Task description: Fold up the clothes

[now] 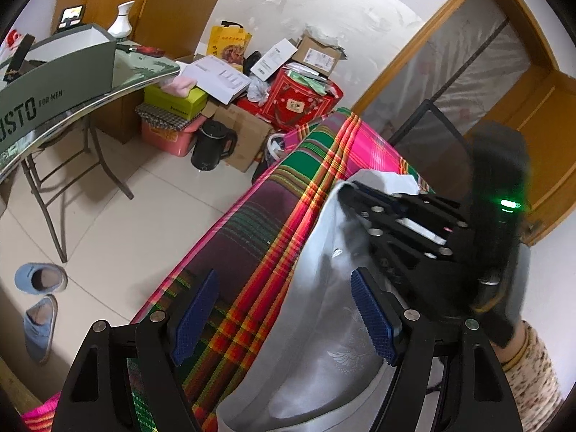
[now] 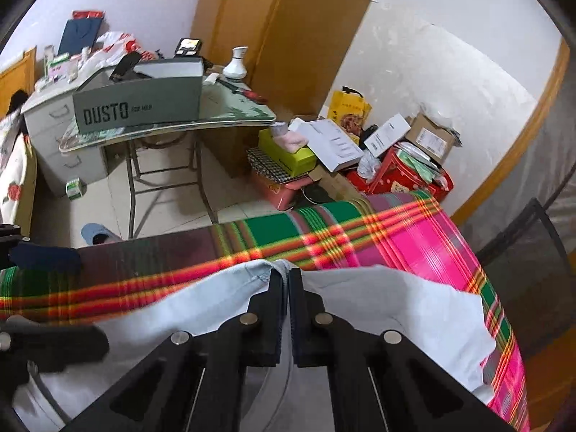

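Note:
A pale grey garment [image 1: 334,324] with a winged emblem lies on a bed covered in bright plaid cloth [image 1: 252,216]. My left gripper [image 1: 284,316] is open just above the bed, one blue pad [image 1: 196,318] over the plaid and the other over the garment. My right gripper [image 1: 356,189] is shut on the garment's far edge. In the right wrist view the right gripper [image 2: 288,277] has its jaws pressed together on a fold of the garment [image 2: 396,309], lifting that edge off the plaid cloth [image 2: 414,237]. The left gripper [image 2: 46,298] shows open at the left edge.
A glass-topped folding table [image 2: 230,117] carries a grey box [image 2: 136,102] and a white vase [image 2: 235,63]. Stacked boxes and bags [image 2: 360,151] and a black kettle [image 1: 212,147] stand by the wall. Blue slippers [image 1: 39,298] lie on the tiled floor. A black mesh chair [image 2: 529,262] stands behind the bed.

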A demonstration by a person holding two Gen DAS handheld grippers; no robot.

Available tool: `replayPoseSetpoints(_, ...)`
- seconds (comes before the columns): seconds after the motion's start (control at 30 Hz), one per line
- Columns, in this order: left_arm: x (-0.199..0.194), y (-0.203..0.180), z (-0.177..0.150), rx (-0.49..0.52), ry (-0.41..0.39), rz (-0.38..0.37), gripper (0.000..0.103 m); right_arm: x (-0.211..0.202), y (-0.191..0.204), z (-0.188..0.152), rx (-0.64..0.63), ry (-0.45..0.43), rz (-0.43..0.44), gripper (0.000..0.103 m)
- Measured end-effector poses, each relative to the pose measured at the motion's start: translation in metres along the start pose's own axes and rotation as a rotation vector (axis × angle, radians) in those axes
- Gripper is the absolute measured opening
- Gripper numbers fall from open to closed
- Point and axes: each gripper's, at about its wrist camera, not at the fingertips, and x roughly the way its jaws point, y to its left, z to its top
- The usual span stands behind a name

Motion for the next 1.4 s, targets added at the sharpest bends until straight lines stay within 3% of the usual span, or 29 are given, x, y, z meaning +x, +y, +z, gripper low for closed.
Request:
replayPoseSetpoints(0.4,-0.001,0.0,-0.001,0.001,0.0,0.005,0.077,0.012,0.001,0.01,0.044,0.053,-0.017,0.007)
replayPoseSetpoints(0.47,-0.002,0.002,0.0,-0.008,-0.002,-0.001,0.077,0.006,-0.001,0.011,0.038,0.078,-0.037,0.02)
replayPoseSetpoints(0.67,-0.001,0.003,0.0,-0.003,-0.012,0.02,0.077,-0.031,-0.021,0.004,0.103,0.054,-0.068,0.024)
replayPoseSetpoints(0.7,-0.001,0.004,-0.001,-0.001,-0.013,0.021,0.077,-0.034,-0.026,0.004,0.128,0.048,-0.042,0.025)
replayPoseSetpoints(0.83,-0.001,0.005,0.001,-0.005,-0.015,0.02,0.077,-0.051,-0.052,-0.007,0.306,0.002,0.114,0.025)
replayPoseSetpoints(0.93,-0.002,0.005,0.001,-0.008,-0.014,0.021,0.077,-0.045,-0.063,-0.015,0.34,0.023,0.06,0.025)
replayPoseSetpoints(1.0,-0.002,0.006,0.002,-0.011,-0.012,0.02,0.077,-0.033,-0.066,-0.018,0.341,0.063,0.025,0.017)
replayPoseSetpoints(1.03,-0.001,0.006,0.002,-0.011,-0.011,0.019,0.077,-0.026,-0.062,-0.018,0.331,0.064,0.055,0.013)
replayPoseSetpoints(1.13,-0.001,0.006,0.002,-0.011,-0.01,0.019,0.077,-0.004,-0.05,-0.017,0.315,0.076,0.111,0.012)
replayPoseSetpoints(1.4,-0.001,0.0,0.001,0.015,-0.015,0.044,0.077,0.01,-0.031,-0.007,0.259,0.035,0.072,0.004)
